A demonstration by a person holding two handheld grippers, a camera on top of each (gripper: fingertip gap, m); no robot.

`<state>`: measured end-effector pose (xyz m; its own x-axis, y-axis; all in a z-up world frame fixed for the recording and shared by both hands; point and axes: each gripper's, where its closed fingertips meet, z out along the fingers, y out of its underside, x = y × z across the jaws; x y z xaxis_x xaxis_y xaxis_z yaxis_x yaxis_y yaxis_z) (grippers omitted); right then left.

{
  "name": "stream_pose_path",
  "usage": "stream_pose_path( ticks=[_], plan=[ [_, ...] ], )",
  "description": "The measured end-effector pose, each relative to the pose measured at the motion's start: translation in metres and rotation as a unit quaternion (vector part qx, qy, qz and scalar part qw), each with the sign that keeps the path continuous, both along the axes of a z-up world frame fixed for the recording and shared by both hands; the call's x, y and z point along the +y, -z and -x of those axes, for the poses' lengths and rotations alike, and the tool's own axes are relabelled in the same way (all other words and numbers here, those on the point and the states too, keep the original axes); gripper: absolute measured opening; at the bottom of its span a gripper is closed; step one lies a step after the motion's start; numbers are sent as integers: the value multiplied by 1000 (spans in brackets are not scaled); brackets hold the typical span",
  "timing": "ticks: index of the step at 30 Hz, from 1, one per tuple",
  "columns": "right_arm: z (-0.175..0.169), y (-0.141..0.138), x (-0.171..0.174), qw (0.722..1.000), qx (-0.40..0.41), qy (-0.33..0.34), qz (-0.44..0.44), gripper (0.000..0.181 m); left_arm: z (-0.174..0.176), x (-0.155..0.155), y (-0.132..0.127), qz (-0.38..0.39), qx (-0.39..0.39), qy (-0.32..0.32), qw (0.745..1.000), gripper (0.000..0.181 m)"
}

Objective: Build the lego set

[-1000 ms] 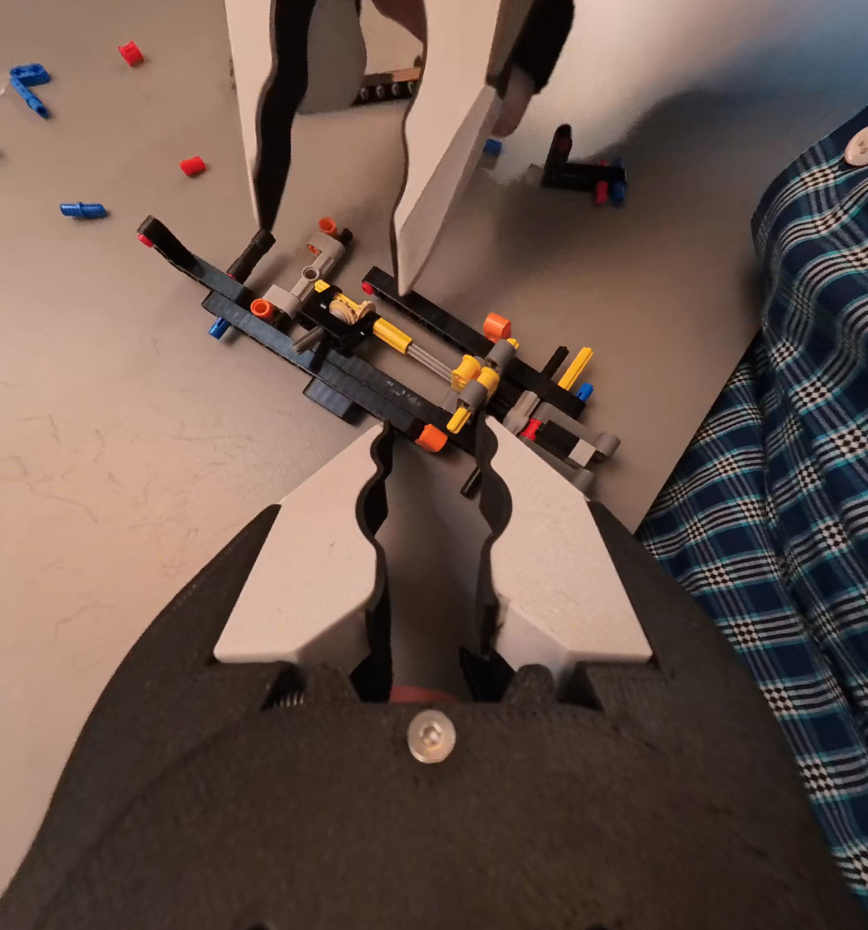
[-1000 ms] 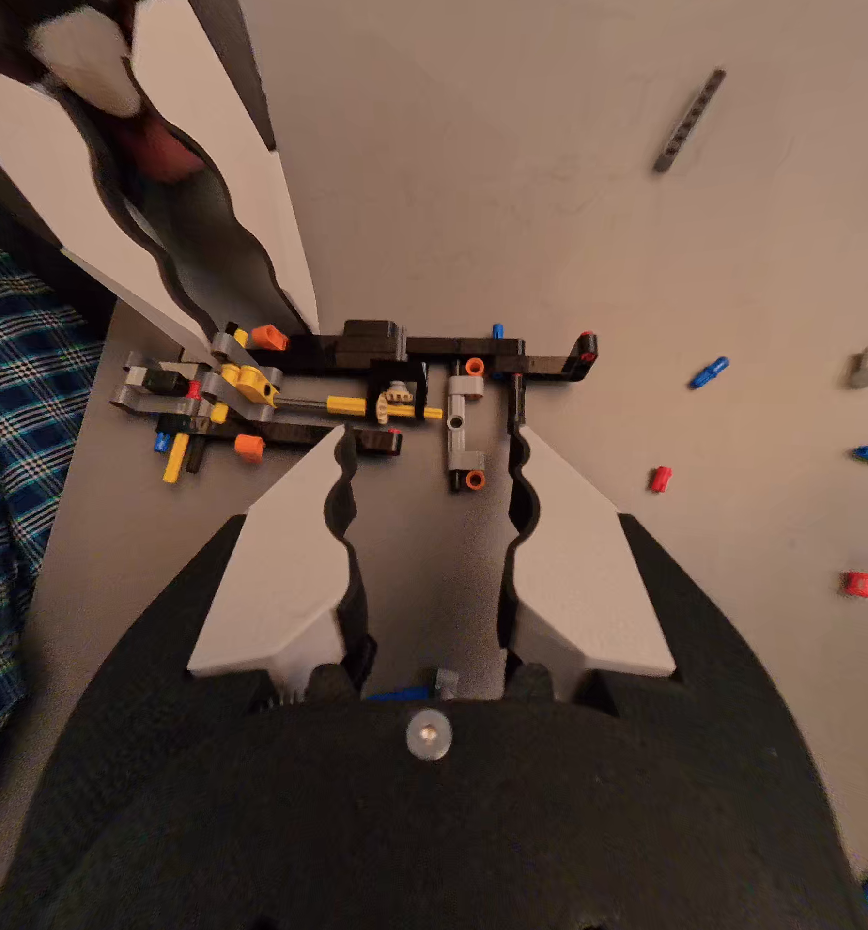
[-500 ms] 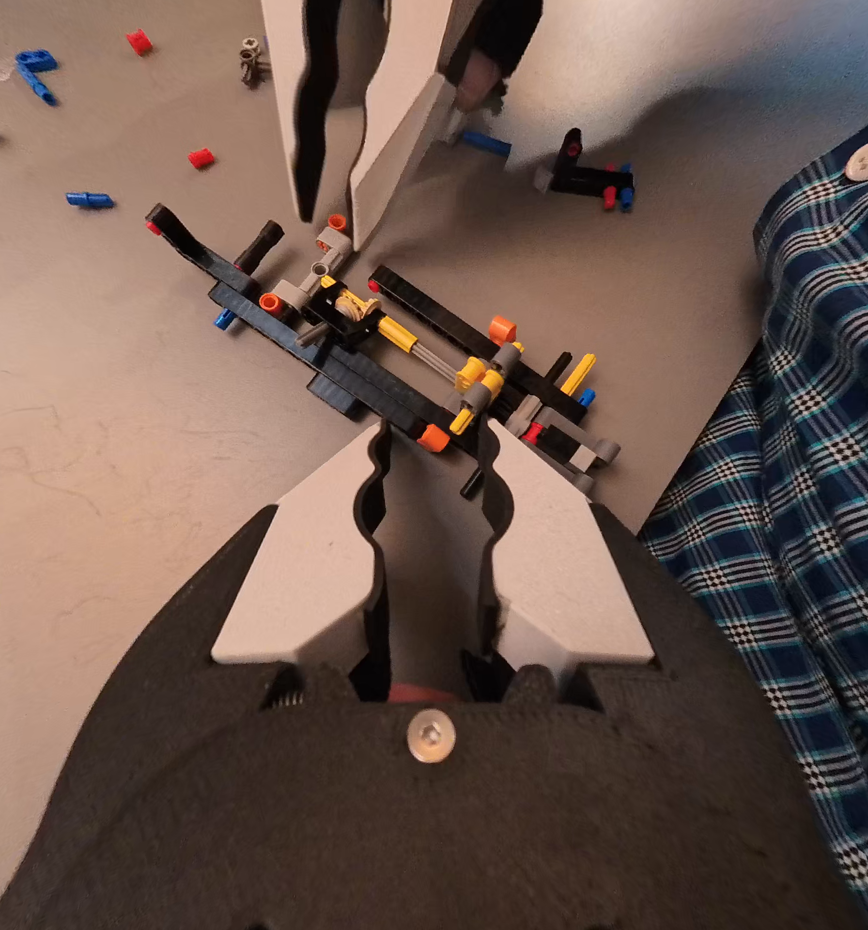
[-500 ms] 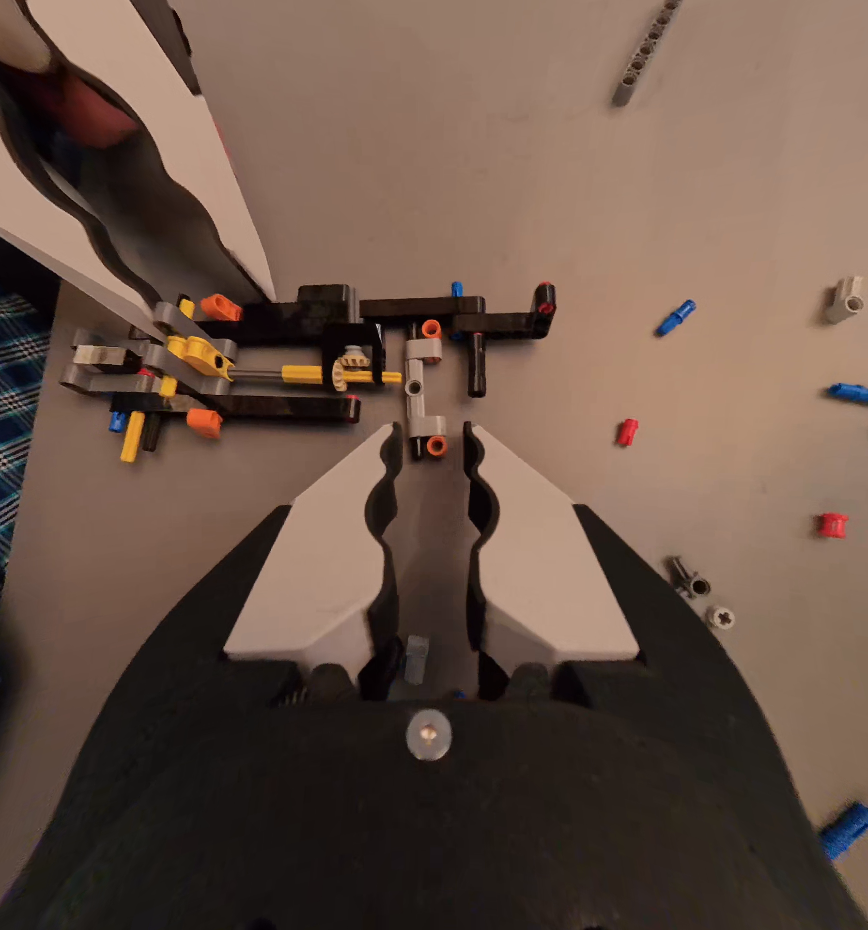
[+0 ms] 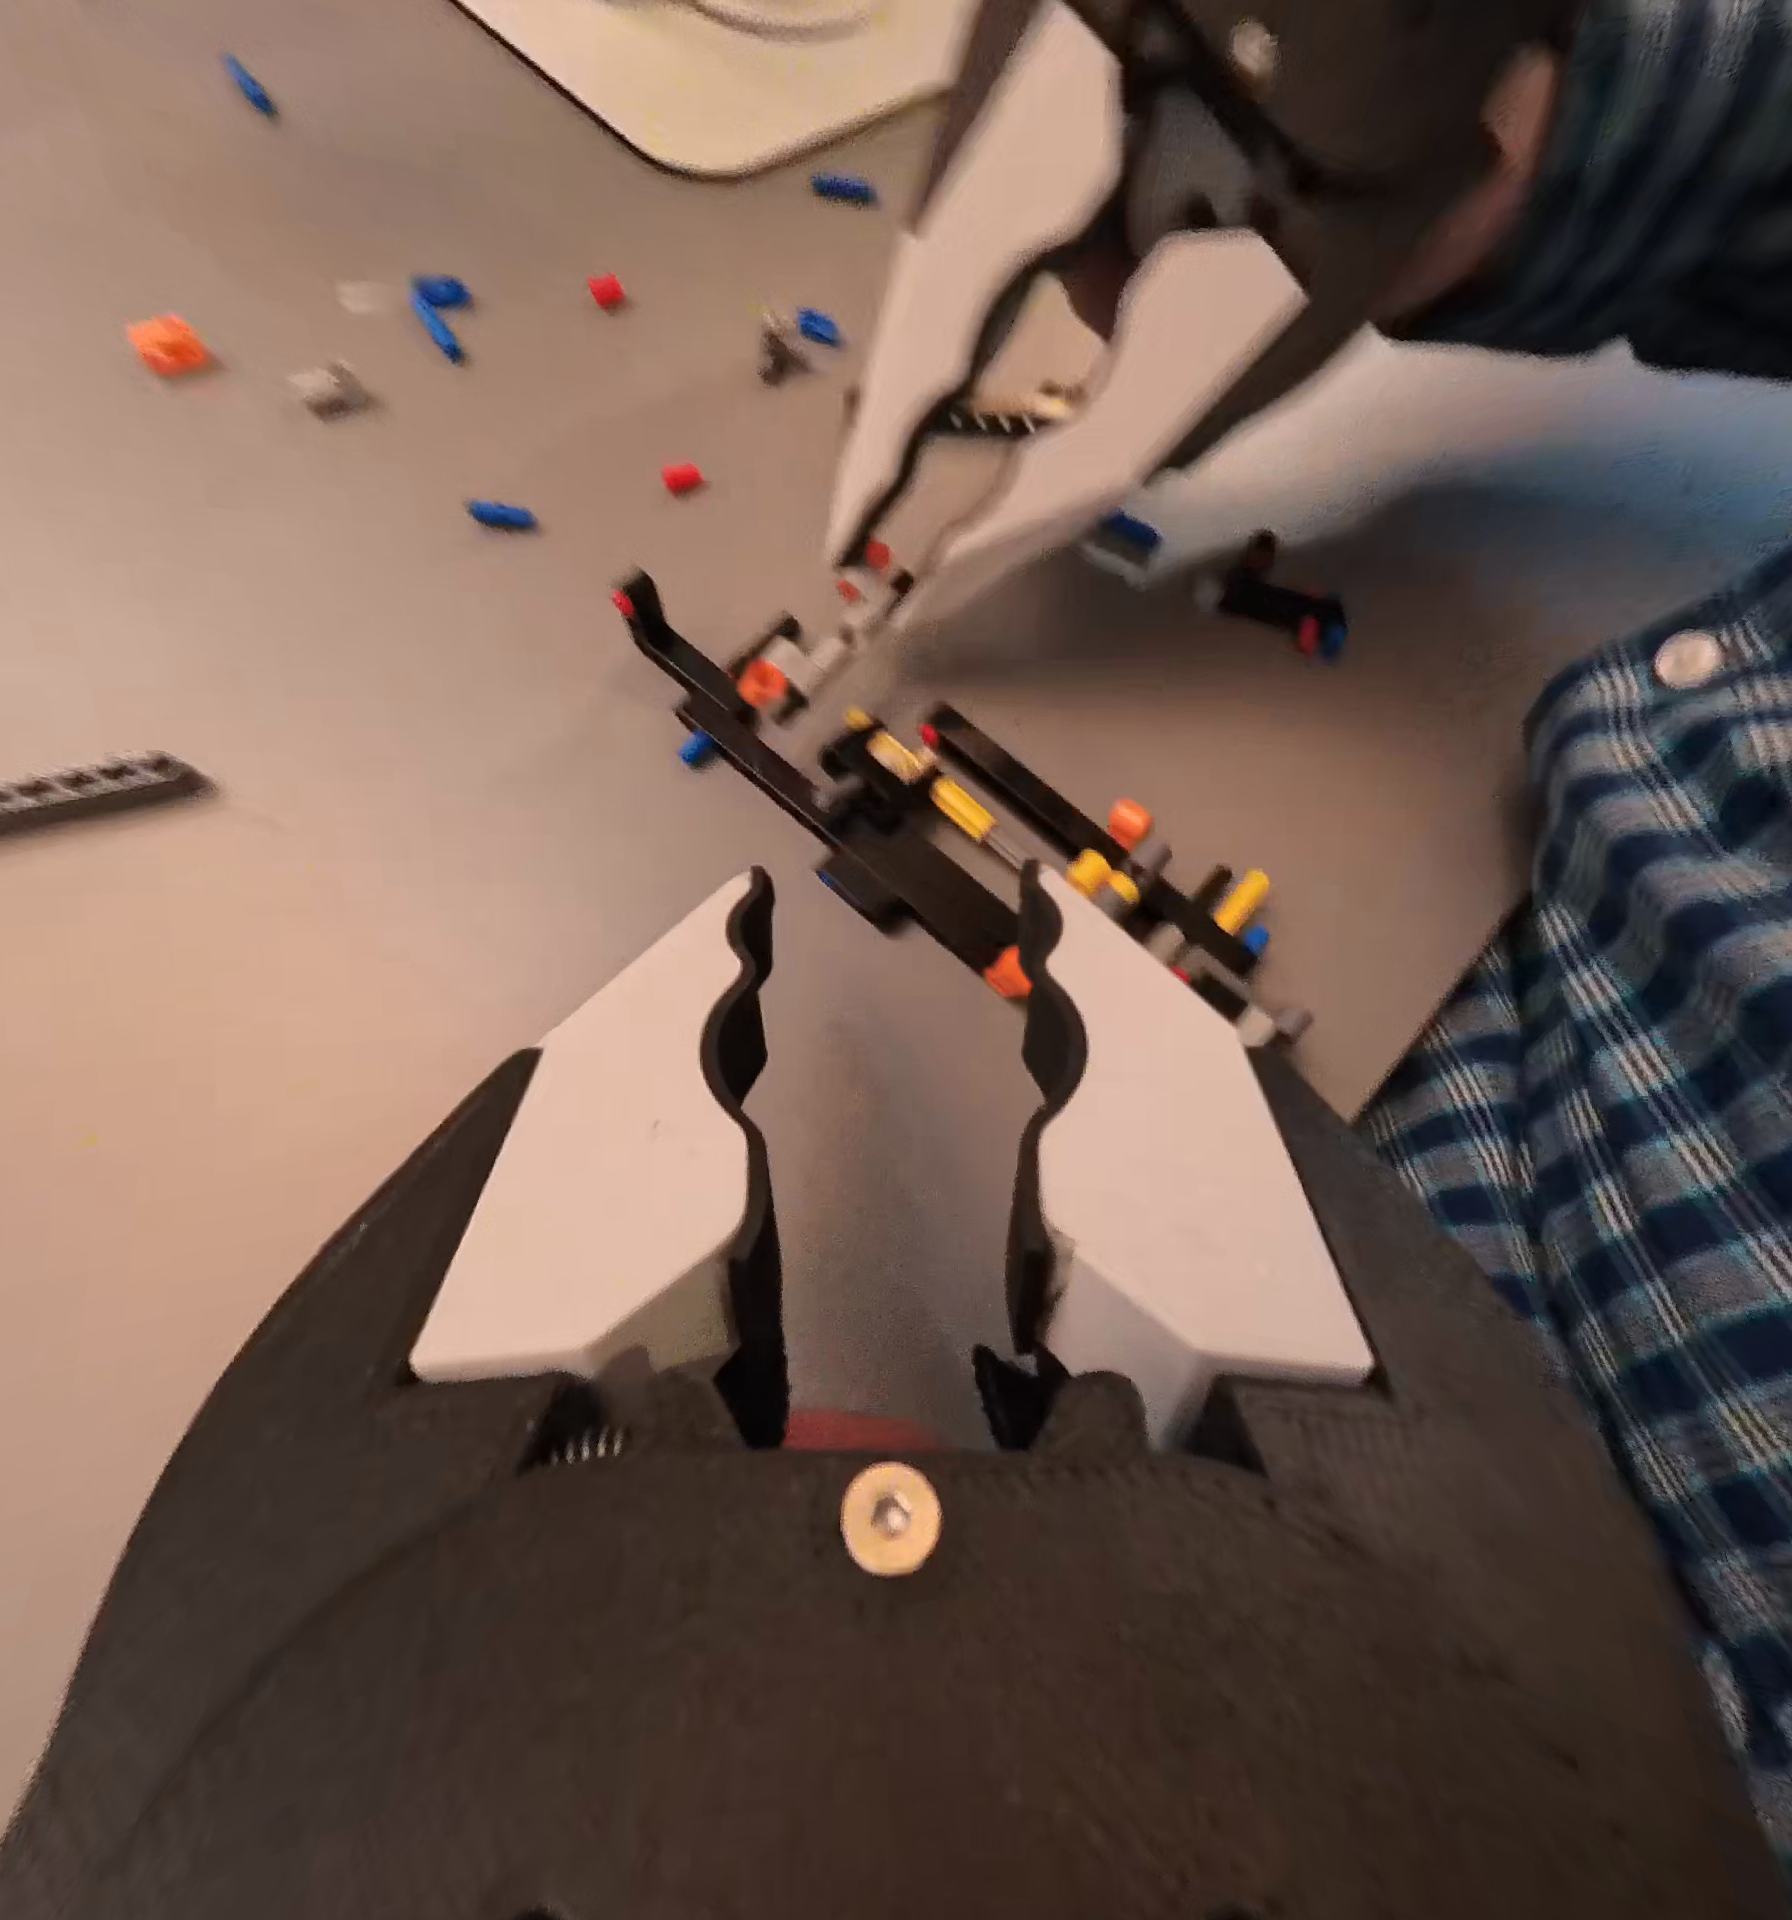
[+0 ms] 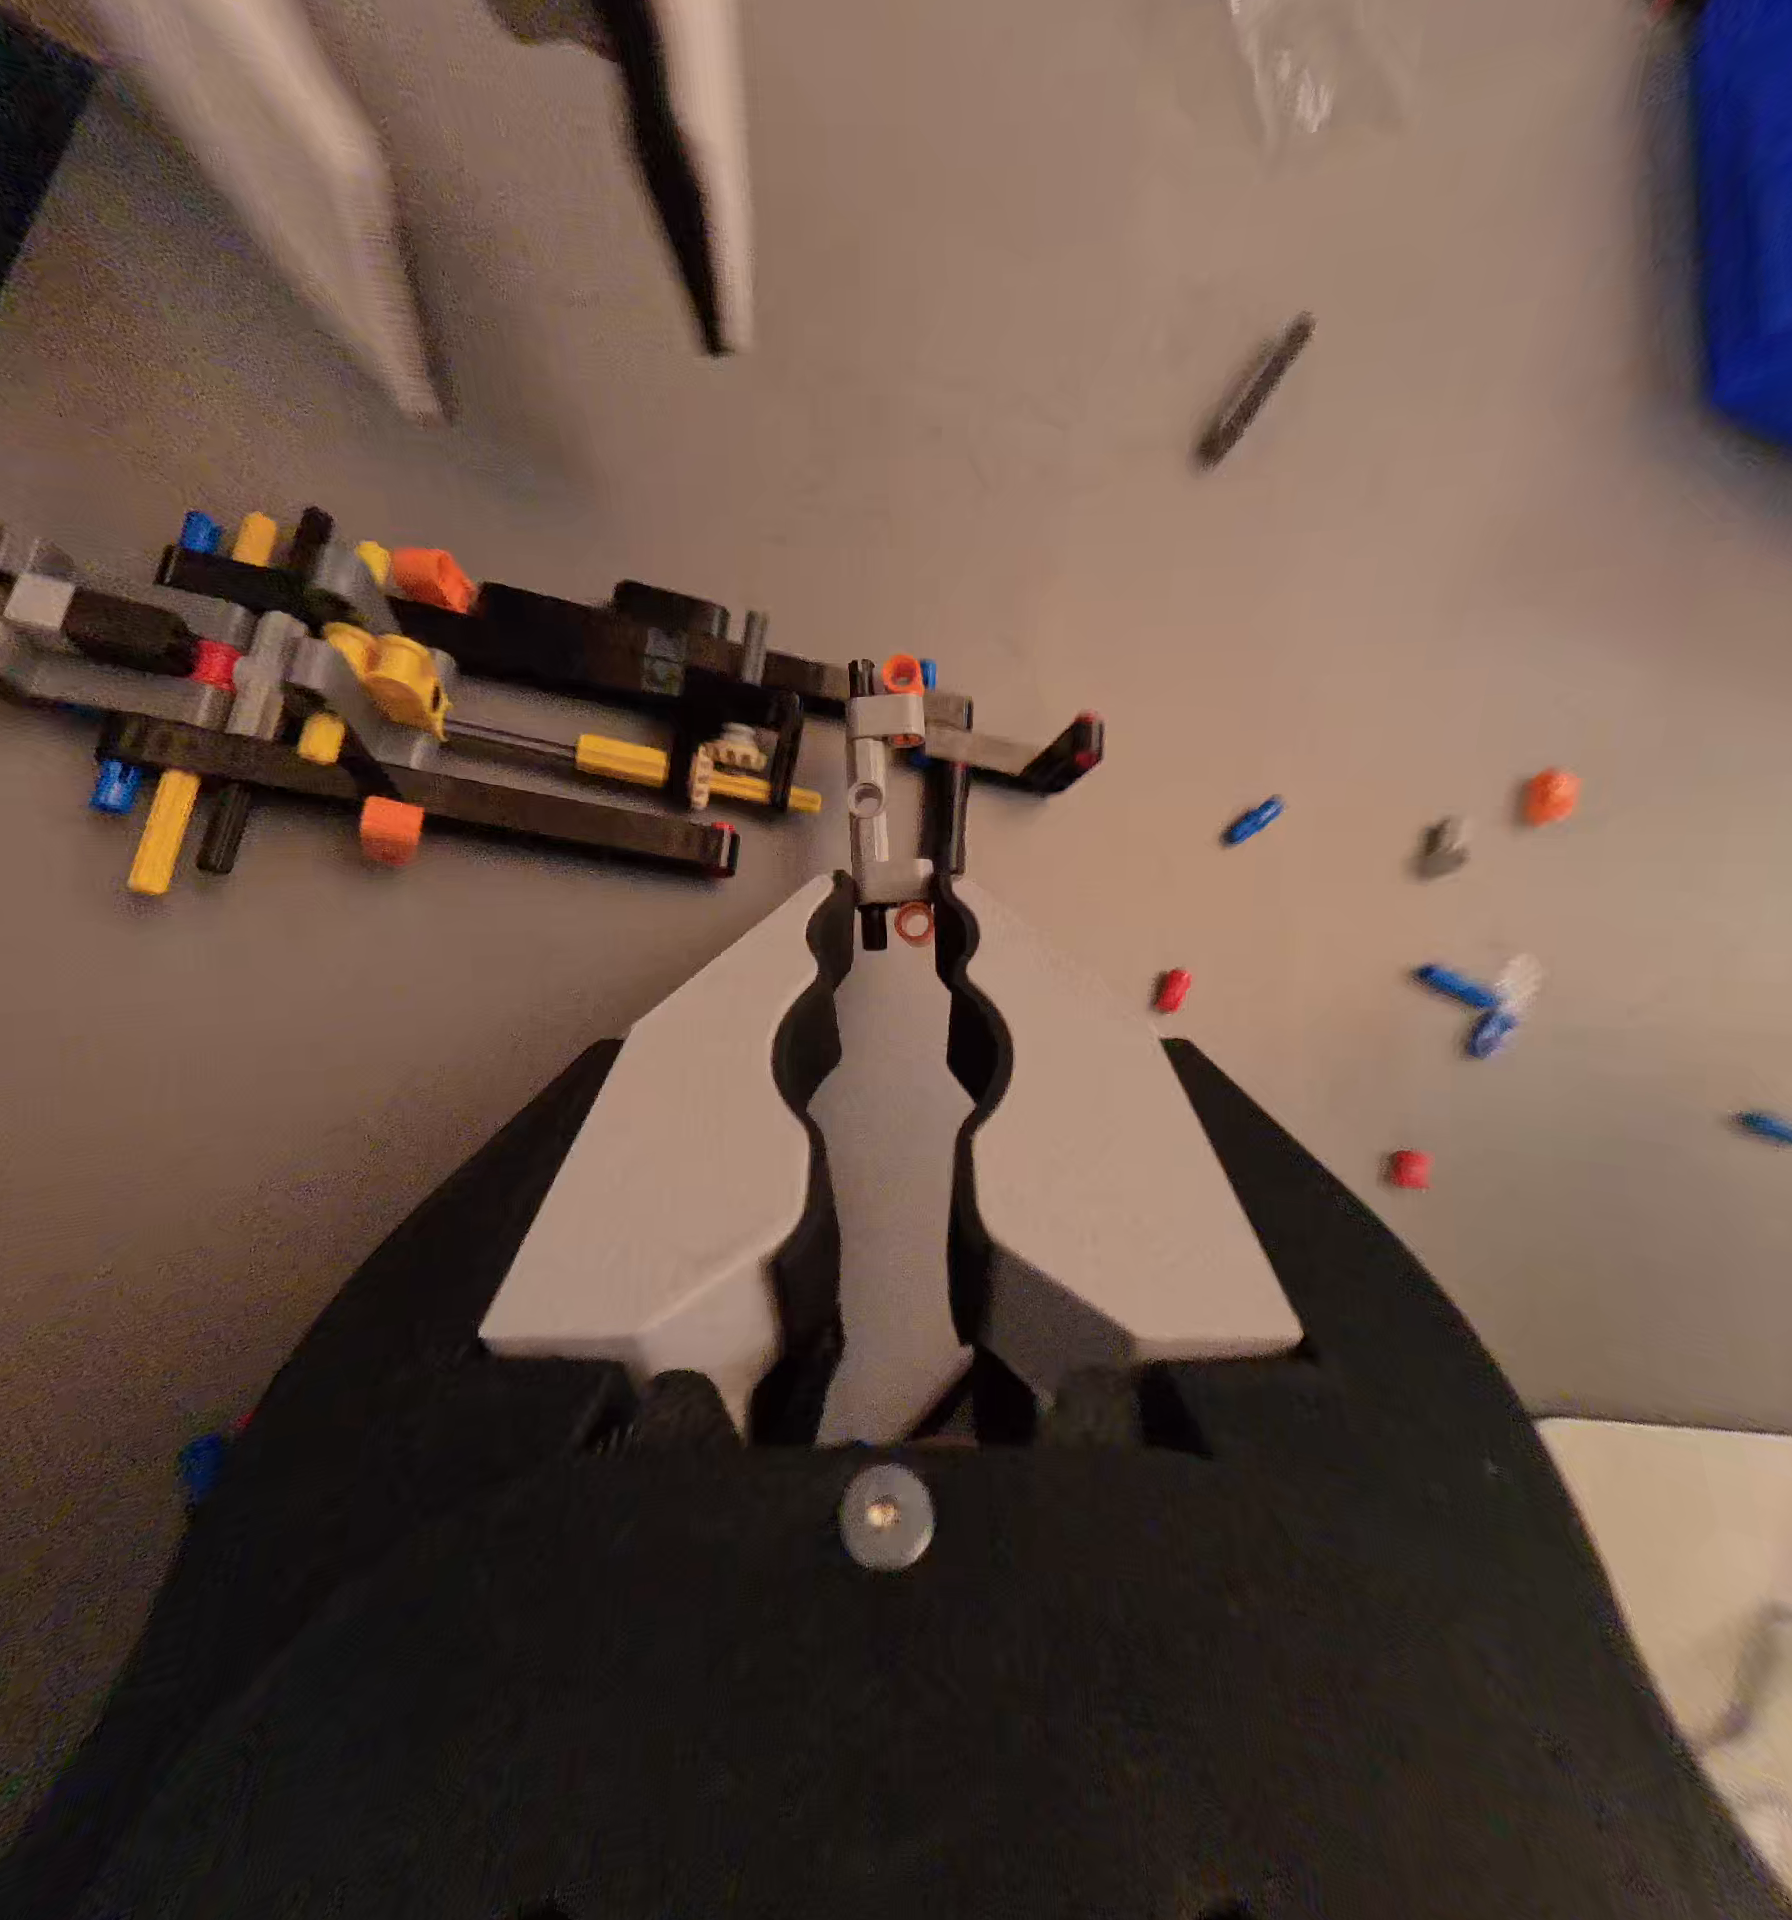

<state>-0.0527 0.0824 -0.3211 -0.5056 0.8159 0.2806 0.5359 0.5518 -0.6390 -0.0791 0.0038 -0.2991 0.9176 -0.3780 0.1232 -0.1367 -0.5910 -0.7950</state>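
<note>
The lego frame (image 6: 518, 717) lies left of centre on the grey table (image 6: 1287, 623). The right gripper (image 6: 887, 883) pinches its grey link (image 6: 876, 800). The left gripper (image 5: 892, 904) gapes, holding nothing. Loose at right: four blue pins, two red bushes (image 6: 1170, 989); upper centre, one dark beam (image 6: 1253, 390).

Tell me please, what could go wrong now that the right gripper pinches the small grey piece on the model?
1. The right gripper grips only the tip of the grey piece. It may slip out or pop off the lego model.
2. The left gripper is open and holds nothing, so a pull may drag the whole model across the table.
3. The model lies near the table edge, beside the checked shirt, and might slide off.
</note>
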Motion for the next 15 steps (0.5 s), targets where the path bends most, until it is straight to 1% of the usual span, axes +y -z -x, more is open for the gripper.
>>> stream_pose_path(
  ticks=[2,4,7,10,12,15],
  plan=[
    [1,-14,-4,998,41,-20,-40,12,0,15,-12,-23,-3,-2,1000,44],
    [2,-31,-11,993,81,-42,-70,12,3,32,-17,-31,-1,-10,999,41],
    [2,-46,-17,987,116,-60,-95,12,-1,47,-21,-30,-50,-8,998,32],
    [1,-52,-16,984,131,-61,-100,12,-8,49,-22,-28,-72,15,997,17],
    [0,-54,-15,982,140,-67,-112,12,-9,50,-22,-33,-70,18,997,16],
    [0,-53,-14,984,133,-69,-98,12,-9,49,-23,-42,-66,23,997,15]
  ],
)
